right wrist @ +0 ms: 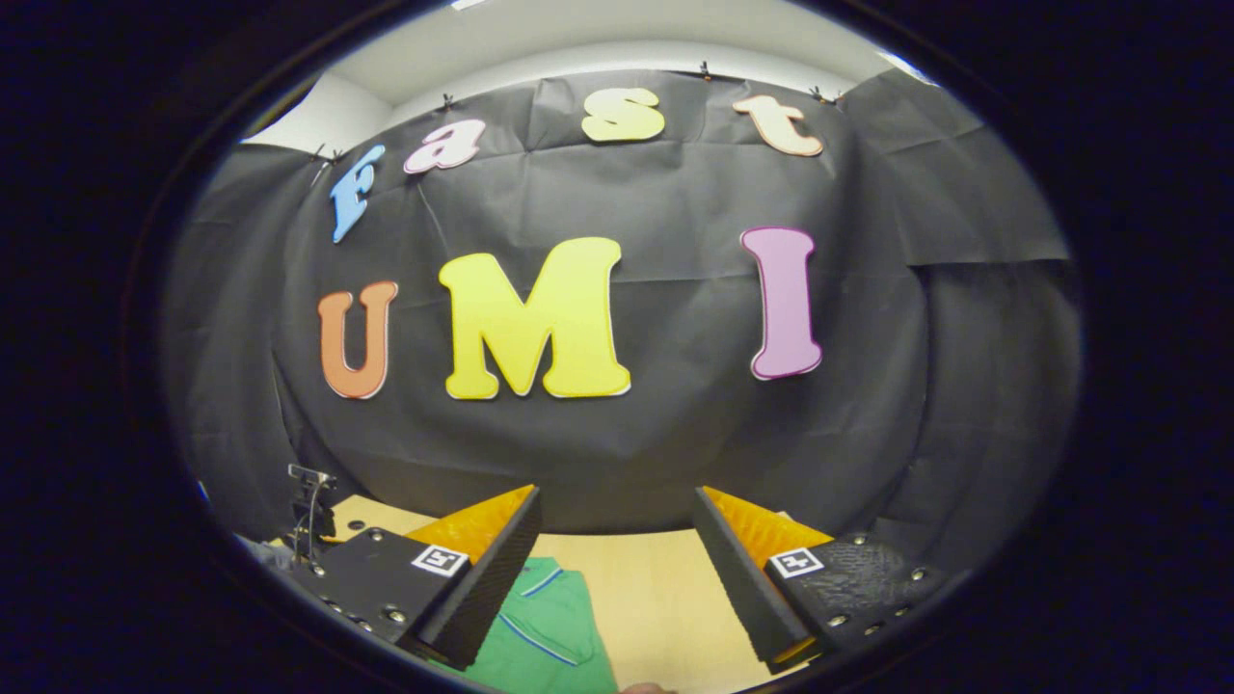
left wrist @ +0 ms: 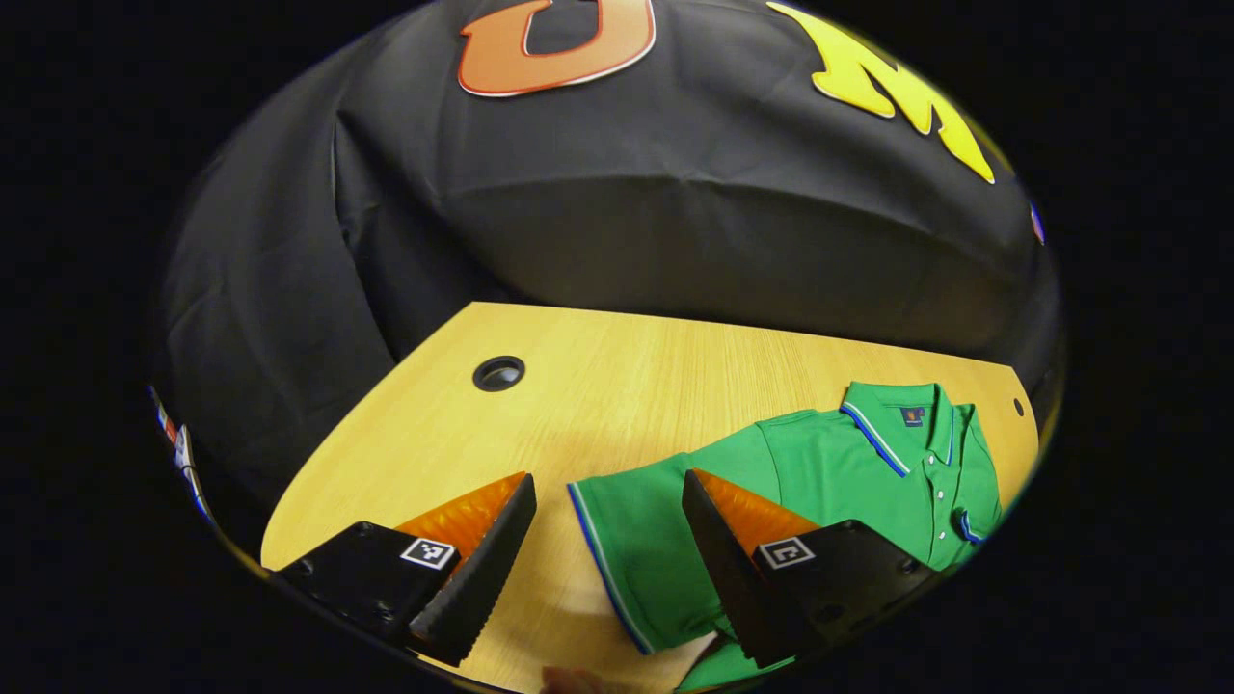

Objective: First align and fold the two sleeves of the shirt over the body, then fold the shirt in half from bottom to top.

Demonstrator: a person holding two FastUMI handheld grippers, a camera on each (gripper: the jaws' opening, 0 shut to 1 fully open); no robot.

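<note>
Hovering left hand-held gripper (left wrist: pixel 609 540) agape | right hand-held gripper (right wrist: pixel 615 564) agape | shirt (left wrist: pixel 819 482) flat on table (left wrist: pixel 598 386)

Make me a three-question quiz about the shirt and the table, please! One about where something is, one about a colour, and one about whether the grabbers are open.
1. Where does the shirt lie?
A. on the wooden table
B. on the floor
C. hung on the wall

2. What colour is the shirt?
A. red
B. green with blue trim
C. white

3. How does the left gripper stand?
A. shut on the sleeve
B. shut on the collar
C. open, holding nothing

Answers:
1. A, the shirt lies flat on the light wood top.
2. B, green cloth with blue edging at the collar and the sleeve hem.
3. C, its fingers stand apart above the sleeve.
</note>
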